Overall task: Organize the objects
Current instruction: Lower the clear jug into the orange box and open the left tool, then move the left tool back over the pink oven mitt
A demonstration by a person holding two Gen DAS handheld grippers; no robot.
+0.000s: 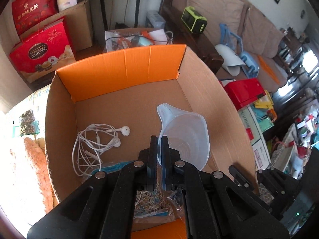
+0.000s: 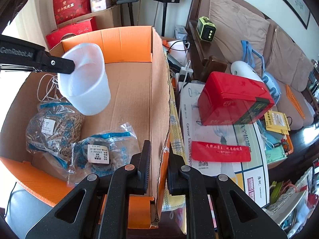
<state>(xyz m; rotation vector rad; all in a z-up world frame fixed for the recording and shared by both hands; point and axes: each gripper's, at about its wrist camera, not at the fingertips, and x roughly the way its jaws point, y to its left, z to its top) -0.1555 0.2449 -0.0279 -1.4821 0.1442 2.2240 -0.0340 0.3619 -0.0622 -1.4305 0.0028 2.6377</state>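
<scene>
Two grippers work at one cardboard box [image 1: 201,91], which serves as the landmark for everything else. Over the box's inside, toward its right wall in the left wrist view, the left gripper [image 1: 159,139] has its fingers closed tight on the rim of a clear plastic measuring cup [image 1: 185,137], which hangs tilted above the box floor with its spout pointing toward the orange far flap [image 1: 123,69]. On the box floor to the left of the cup lies a tangled white pair of earphones [image 1: 97,141]. Nearer the front wall of the box lie two clear packets of dried herbs [image 2: 53,127], side by side, one overlapping the other. The right gripper [image 2: 158,159] has its fingers pinched on the box's right wall, one finger inside and one outside. Outside that wall, a red tin [image 2: 233,99] rests on a white printed carton [image 2: 219,139].
</scene>
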